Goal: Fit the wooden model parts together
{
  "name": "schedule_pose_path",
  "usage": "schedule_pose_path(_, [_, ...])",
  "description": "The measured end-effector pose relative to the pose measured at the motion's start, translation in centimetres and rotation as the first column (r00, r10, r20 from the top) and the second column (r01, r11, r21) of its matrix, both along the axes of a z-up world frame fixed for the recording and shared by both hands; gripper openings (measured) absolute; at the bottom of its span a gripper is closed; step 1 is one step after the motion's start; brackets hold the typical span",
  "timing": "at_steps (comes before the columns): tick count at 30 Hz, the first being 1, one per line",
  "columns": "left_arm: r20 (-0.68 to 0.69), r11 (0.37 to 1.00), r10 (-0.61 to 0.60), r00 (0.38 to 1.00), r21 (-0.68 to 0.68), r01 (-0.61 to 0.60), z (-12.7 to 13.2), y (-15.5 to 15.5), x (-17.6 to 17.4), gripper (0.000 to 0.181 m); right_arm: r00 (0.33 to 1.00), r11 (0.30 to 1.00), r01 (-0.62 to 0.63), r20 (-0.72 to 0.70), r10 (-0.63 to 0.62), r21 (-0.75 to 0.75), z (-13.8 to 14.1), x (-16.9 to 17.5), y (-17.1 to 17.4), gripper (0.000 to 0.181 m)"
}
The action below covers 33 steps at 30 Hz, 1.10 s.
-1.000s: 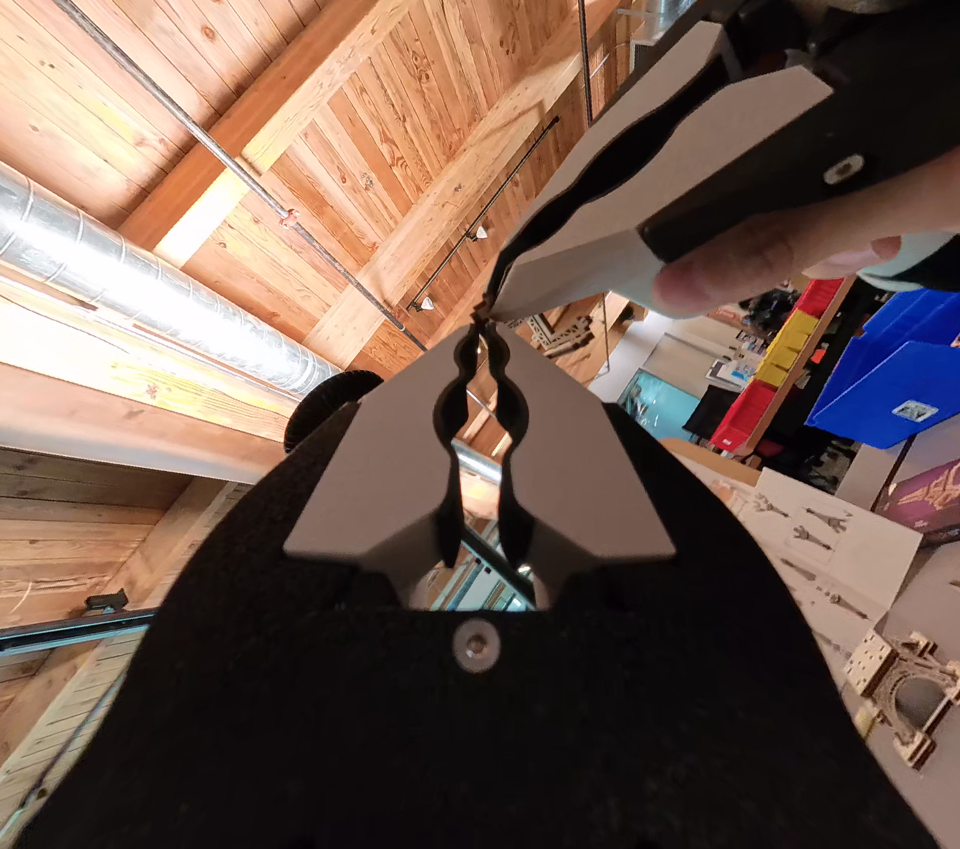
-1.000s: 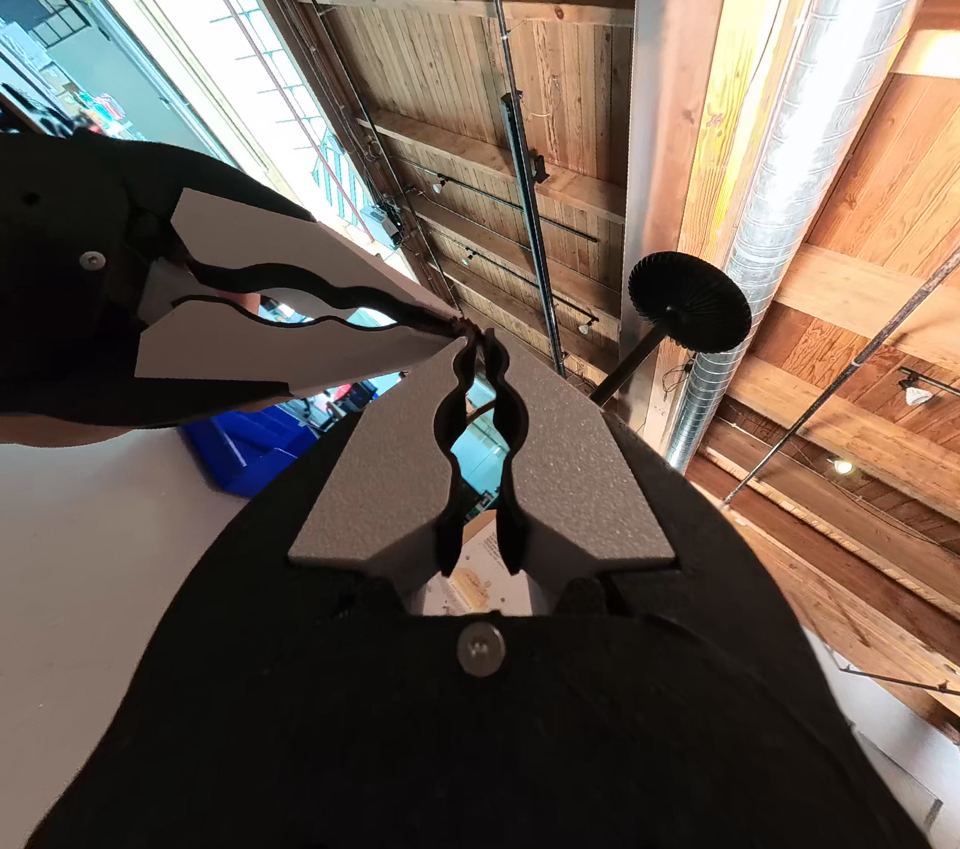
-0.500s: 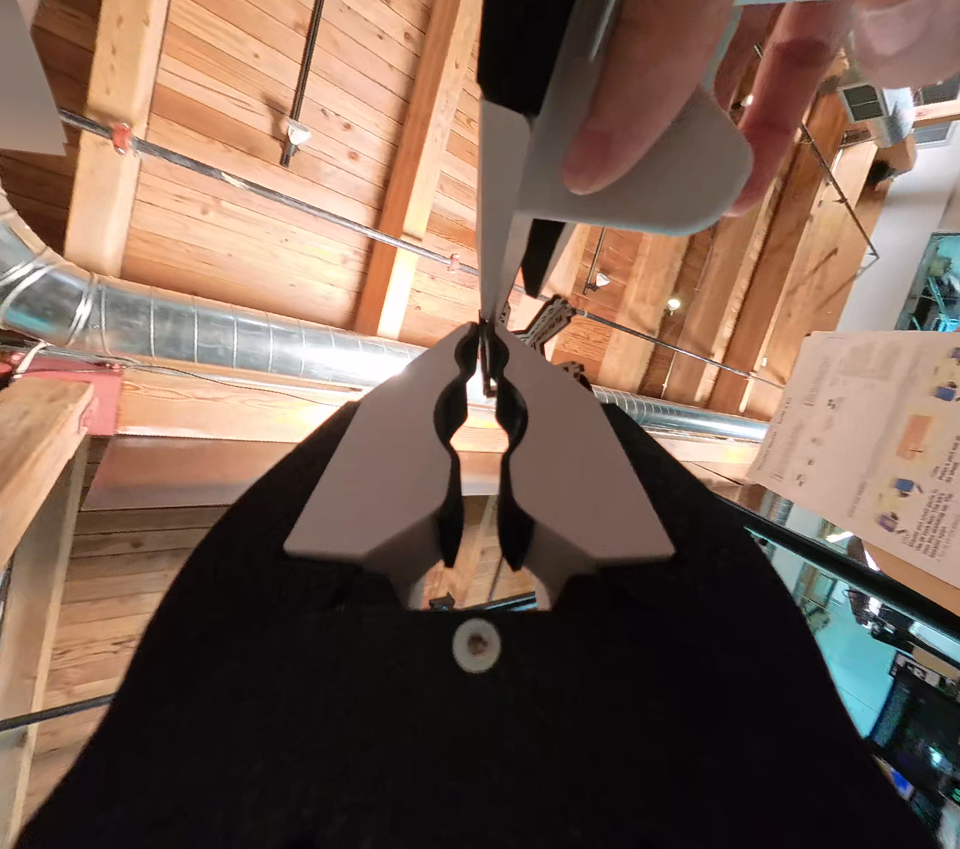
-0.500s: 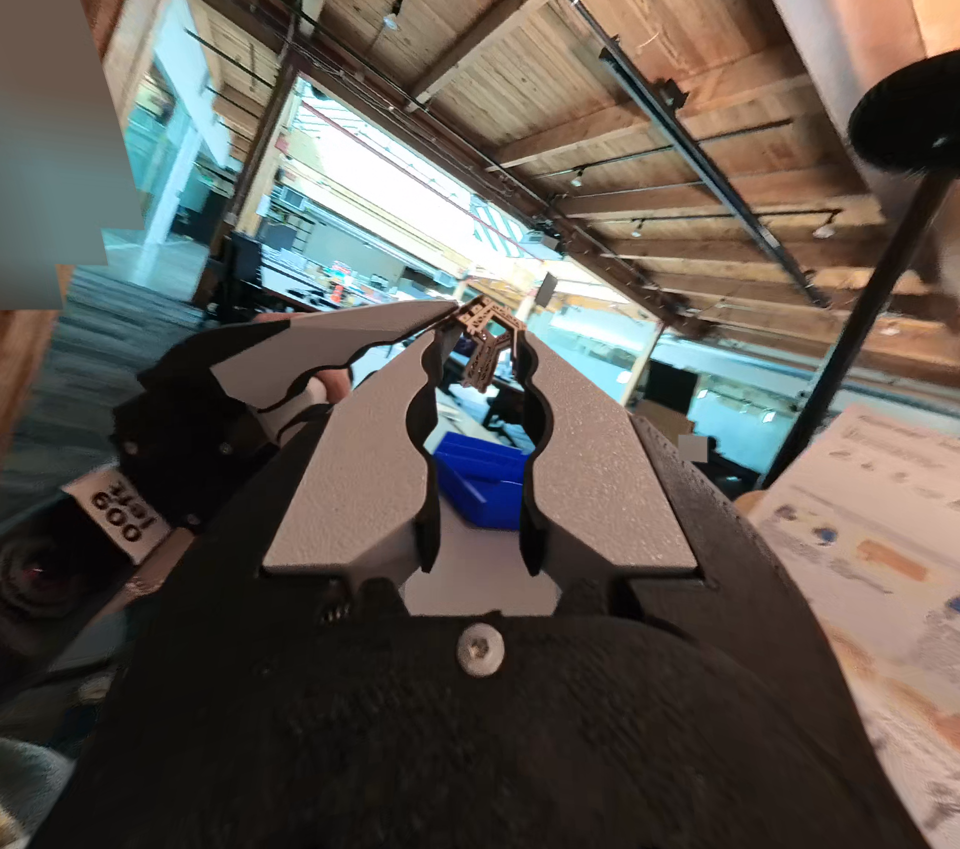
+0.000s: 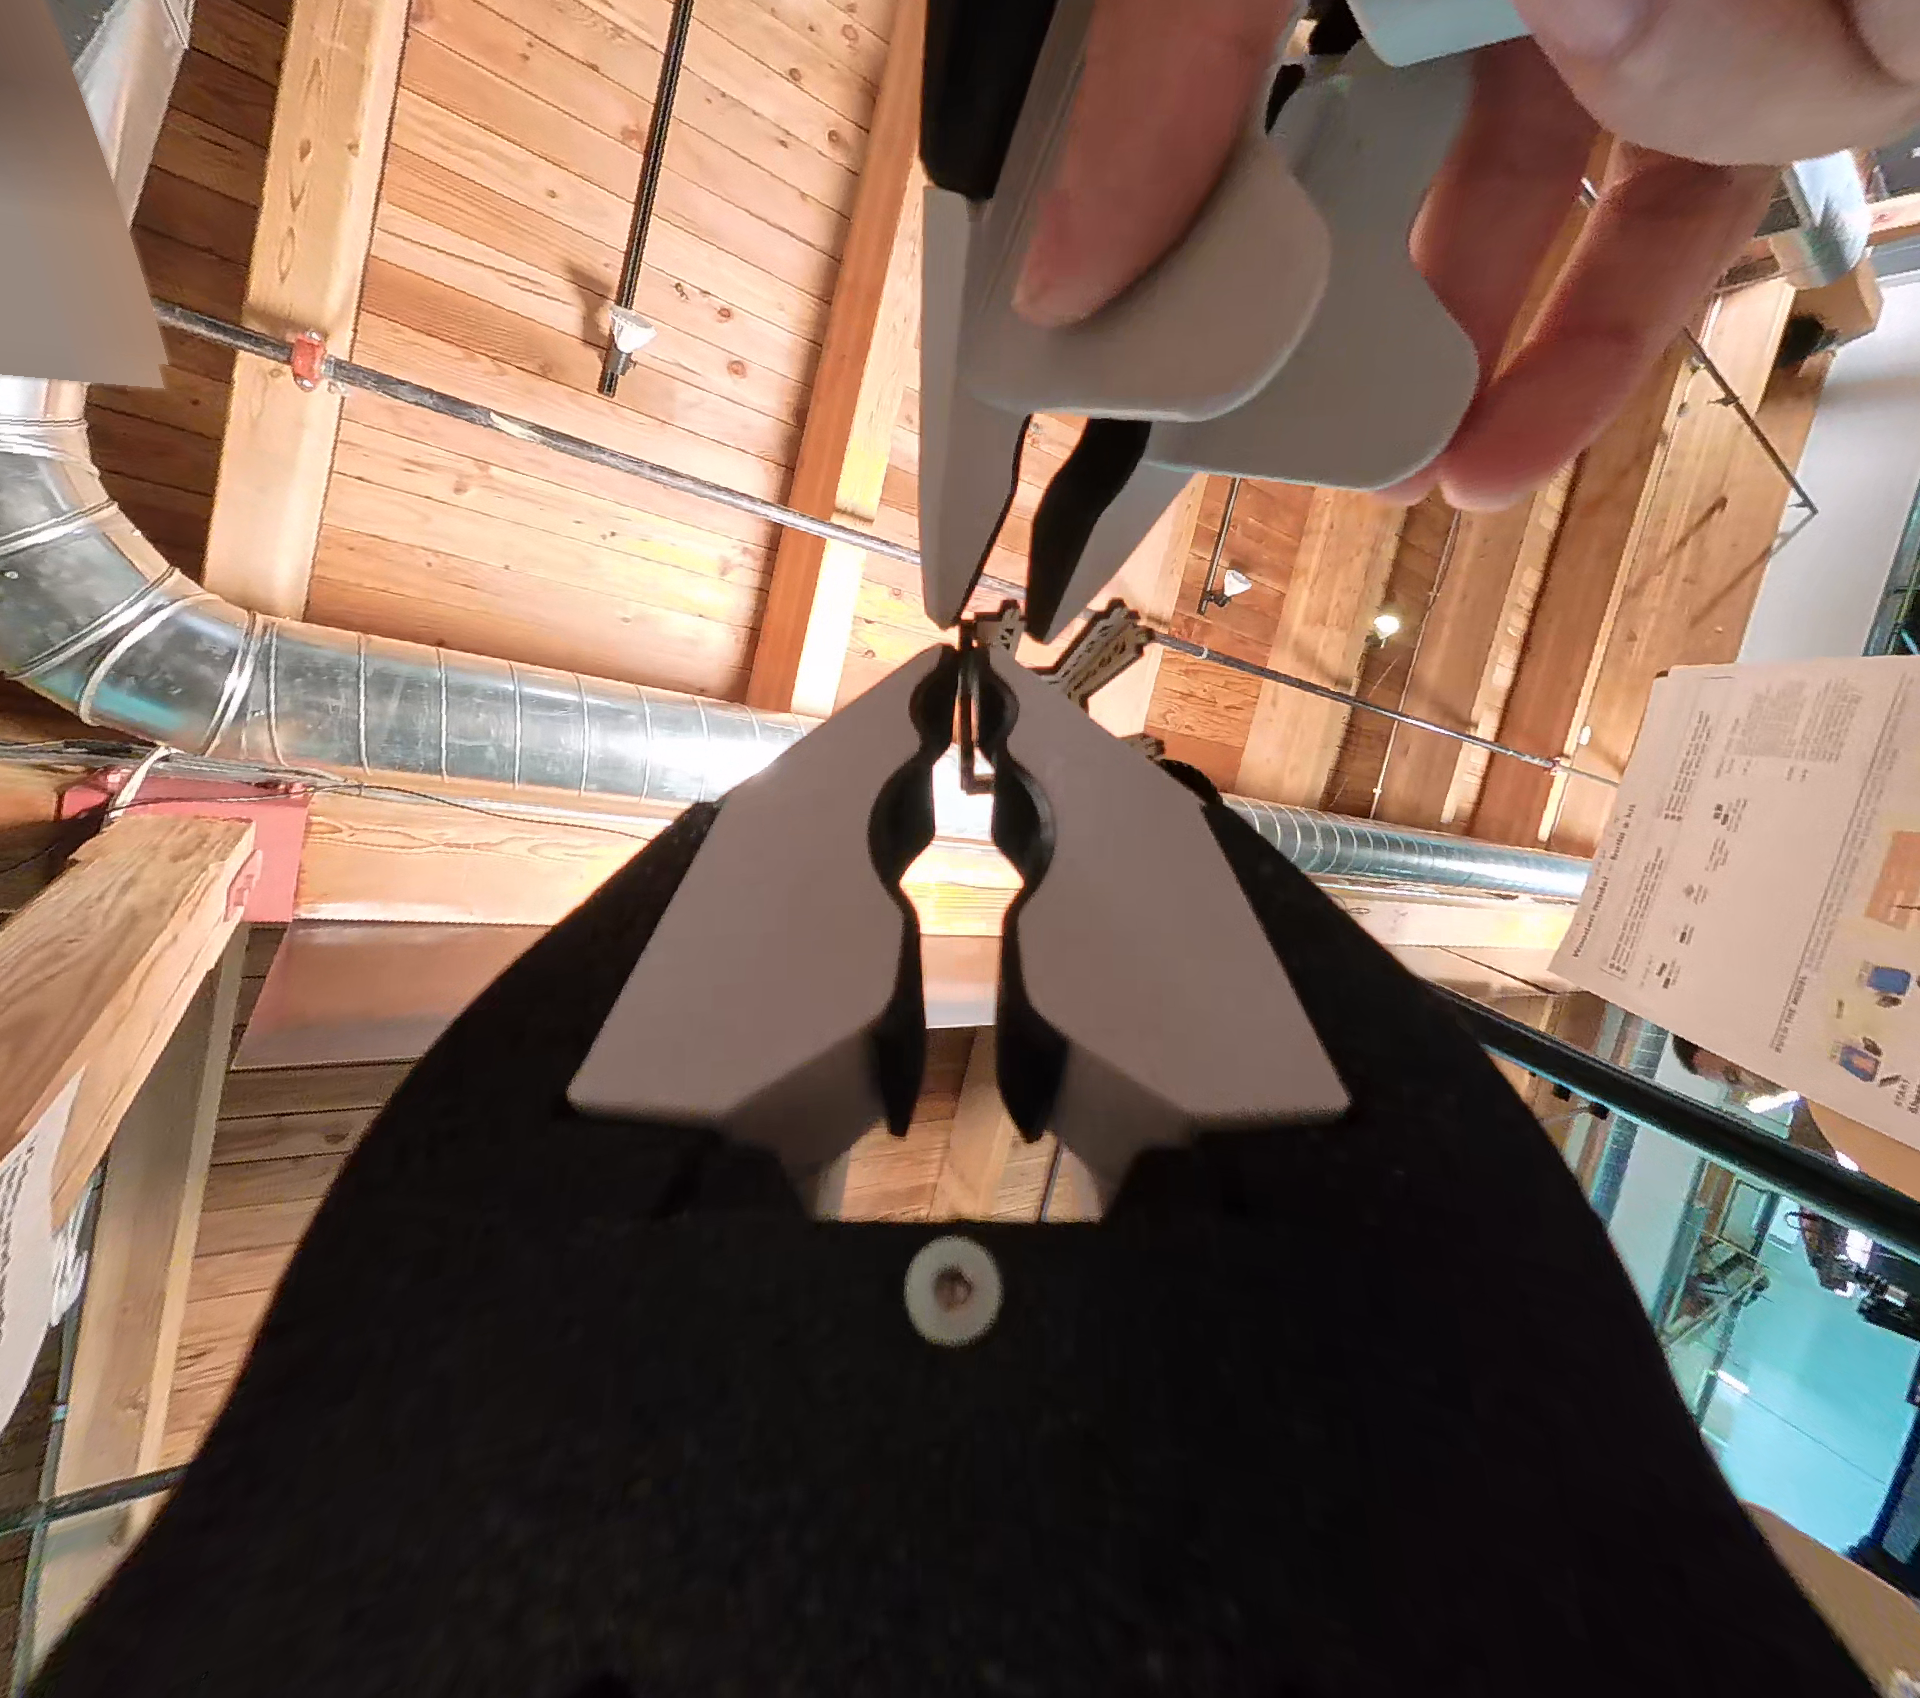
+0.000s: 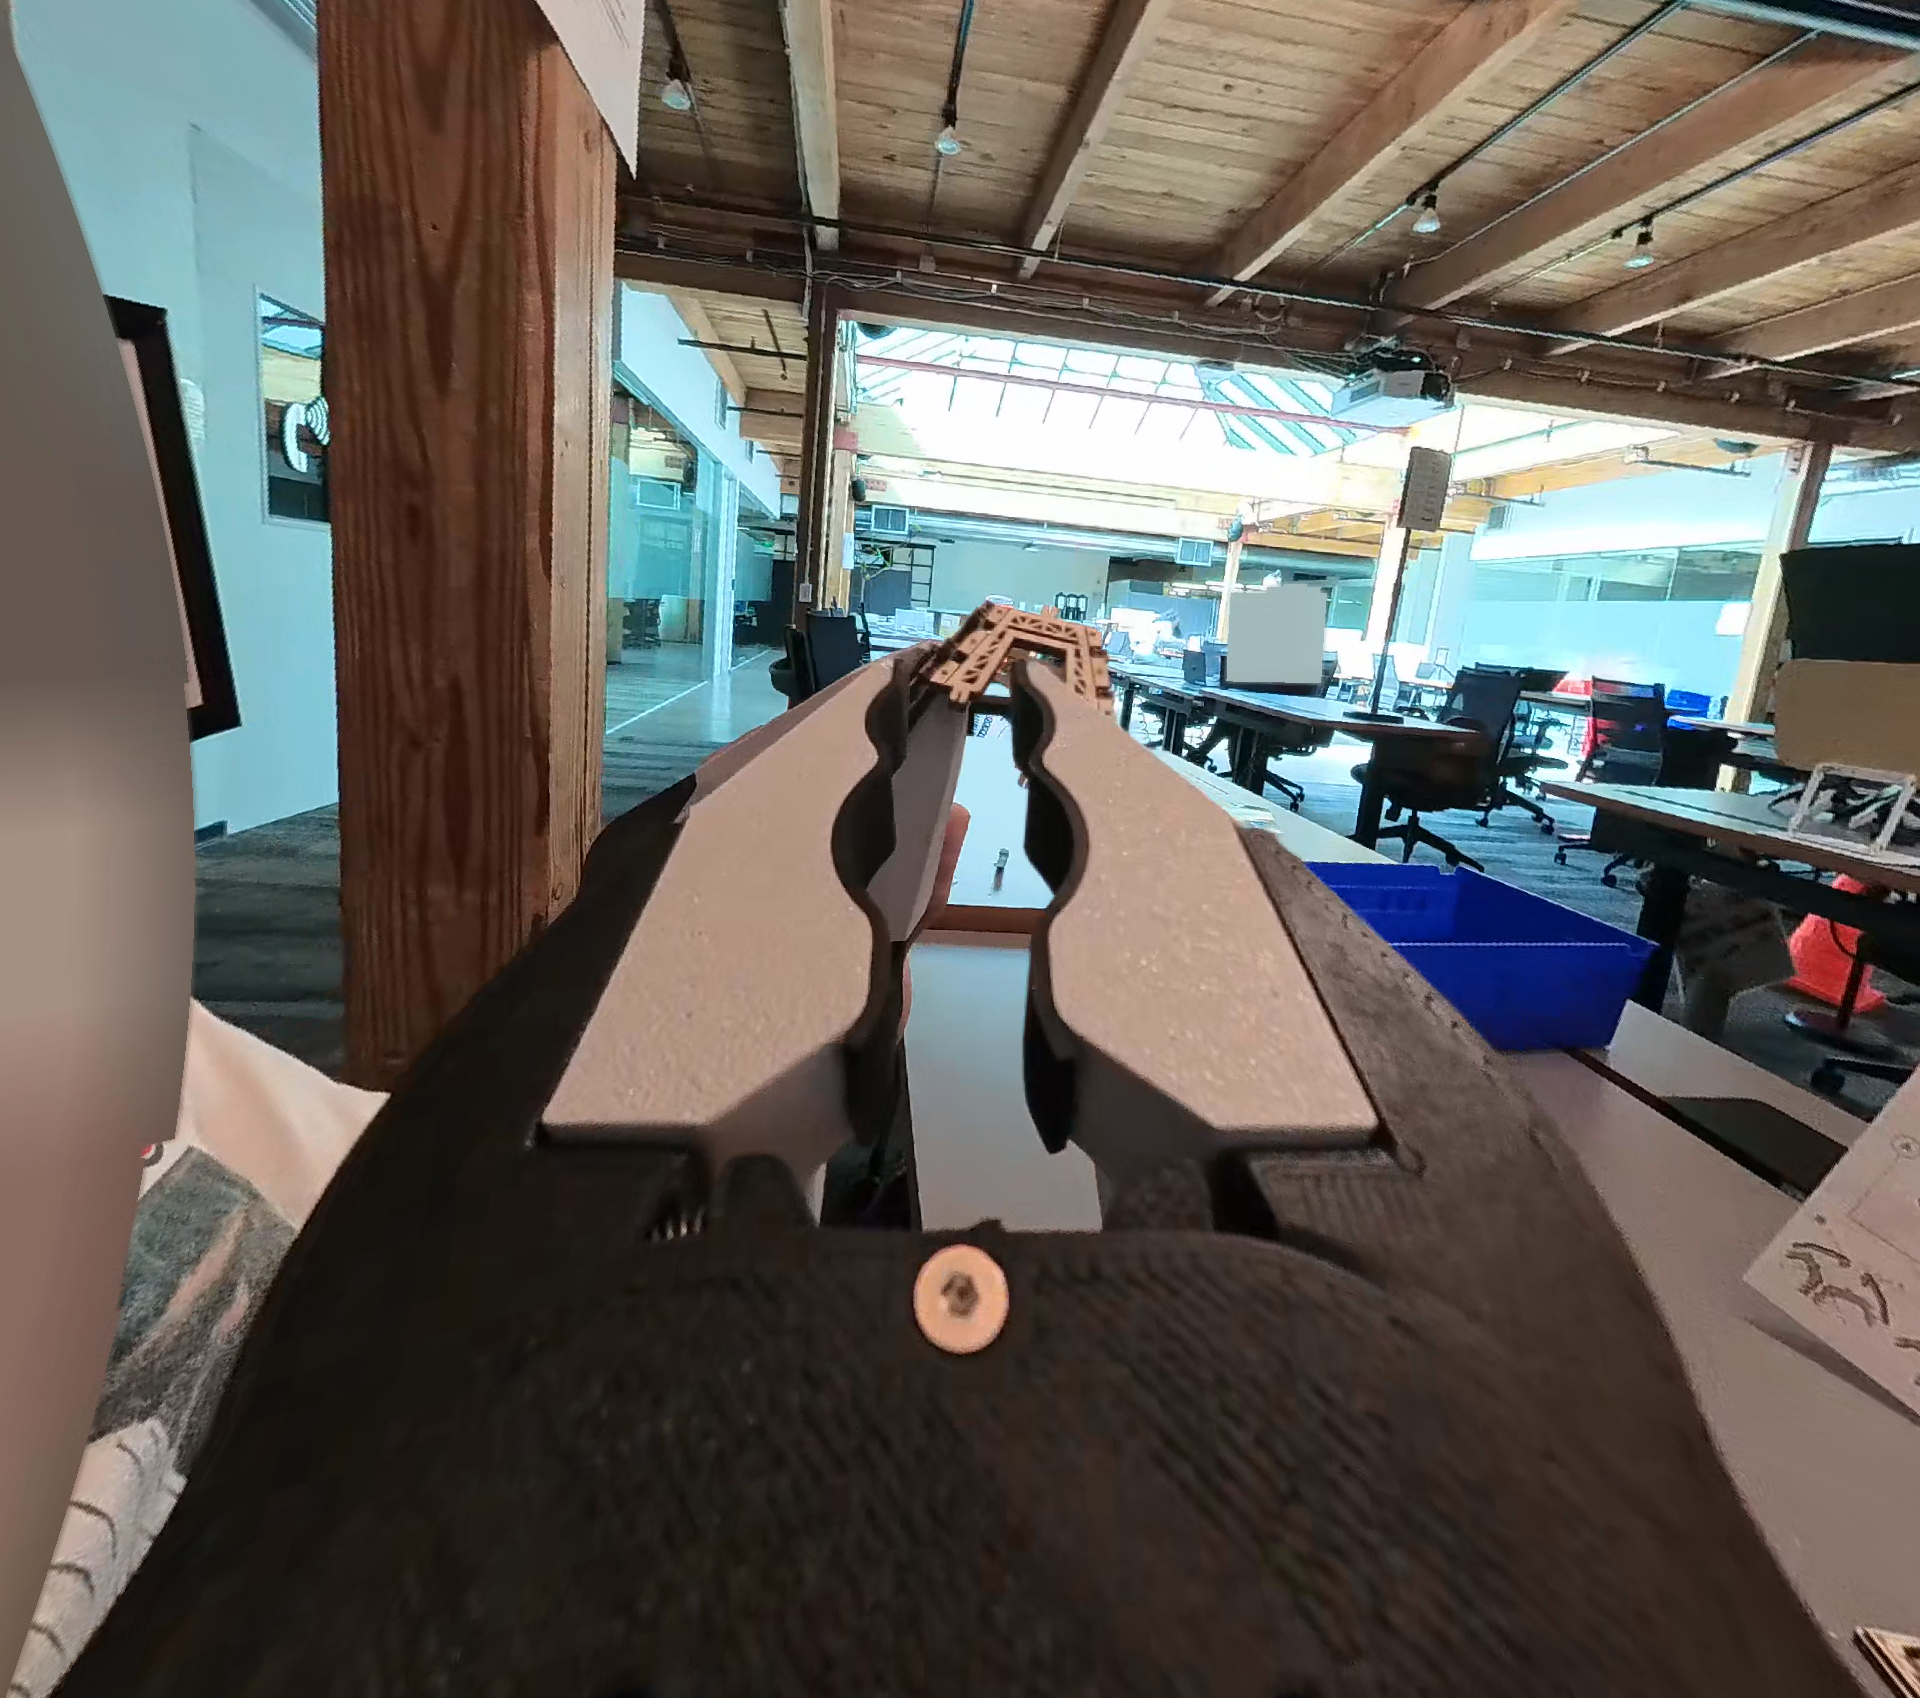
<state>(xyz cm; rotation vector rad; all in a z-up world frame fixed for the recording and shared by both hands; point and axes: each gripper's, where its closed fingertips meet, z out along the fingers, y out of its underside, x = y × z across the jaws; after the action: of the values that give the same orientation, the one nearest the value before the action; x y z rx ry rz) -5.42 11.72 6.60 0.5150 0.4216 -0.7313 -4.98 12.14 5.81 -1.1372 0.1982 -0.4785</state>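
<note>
Swung both views from rafters toward the office. Left hand-held gripper point(image 5: 977, 661) pinched a thin part point(image 5: 974, 729); right hand-held gripper point(image 6: 992, 677), slightly parted, gripped the lattice piece point(image 6: 1023, 646). Looked light, brittle; best held by the edges.

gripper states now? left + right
Left hand-held gripper: closed on a thin, flat dark part.
Right hand-held gripper: closed on the brown wooden lattice model piece.
</note>
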Motion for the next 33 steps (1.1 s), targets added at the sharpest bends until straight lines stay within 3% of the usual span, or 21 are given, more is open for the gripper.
schedule_pose_path(11, [0.012, 1.0, -0.009, 1.0, -0.013, 0.009, 0.1, 0.3, -0.2, 0.0, 0.99, 0.992, -0.116, -0.076, 0.119, 0.051, -0.1, 0.0, 0.1, 0.015])
schedule_pose_path(18, [0.015, 1.0, 0.012, 1.0, -0.014, -0.012, 0.0, 0.1, 0.1, 0.0, 0.998, 0.999, -0.038, -0.041, 0.038, 0.014, -0.2, 0.3, 0.0, 0.017])
schedule_pose_path(25, [0.021, 0.999, 0.042, 0.999, 0.009, -0.043, -0.7, -0.5, 0.5, 0.0, 0.998, 0.999, -0.035, -0.056, 0.036, 0.016, -0.3, 0.6, -0.1, 0.017])
schedule_pose_path(30, [0.012, 1.0, 0.025, 1.0, 0.016, -0.025, -0.7, -0.5, 0.6, 0.001, 1.0, 1.0, -0.018, -0.016, 0.018, 0.0, -0.3, 0.7, -0.2, 0.012])
schedule_pose_path(33, [-0.045, 0.998, -0.065, 0.997, 0.019, 0.066, -0.7, -0.6, 0.5, 0.002, 0.999, 0.999, -0.027, 0.035, 0.027, -0.023, -0.2, 0.5, -0.2, 0.012])
